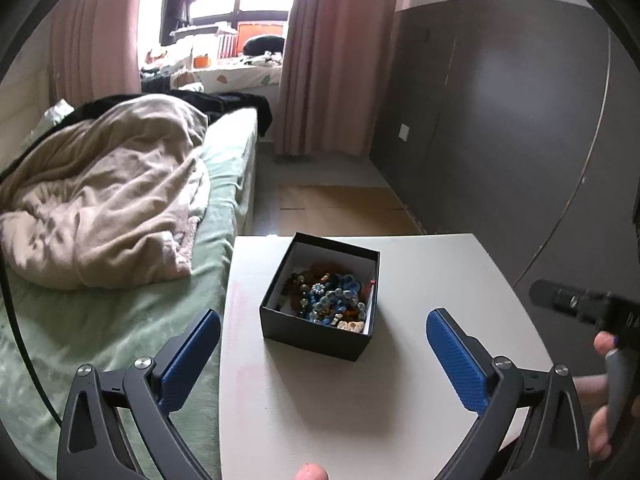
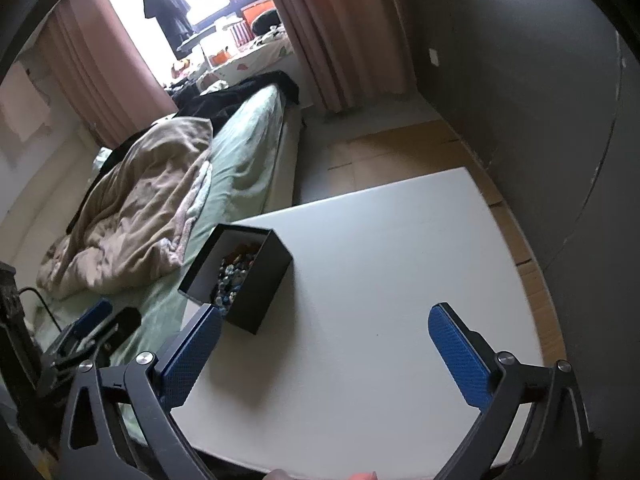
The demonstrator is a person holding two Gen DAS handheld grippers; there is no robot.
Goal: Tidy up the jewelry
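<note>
A black open box (image 1: 316, 336) stands on the white table (image 1: 420, 380), filled with a tangle of blue, brown and cream bead jewelry (image 1: 332, 298). My left gripper (image 1: 323, 332) is open and empty, its blue pads wide apart just in front of the box. In the right wrist view the box (image 2: 256, 292) sits near the table's left edge with the beads (image 2: 234, 270) visible inside. My right gripper (image 2: 325, 326) is open and empty above the table (image 2: 400, 260), to the right of the box.
A bed (image 1: 132, 320) with a green sheet and a beige blanket (image 1: 104, 196) lies against the table's left side. A dark wall (image 1: 520, 120) runs on the right. The right hand-held device (image 1: 592, 312) shows at the left view's right edge.
</note>
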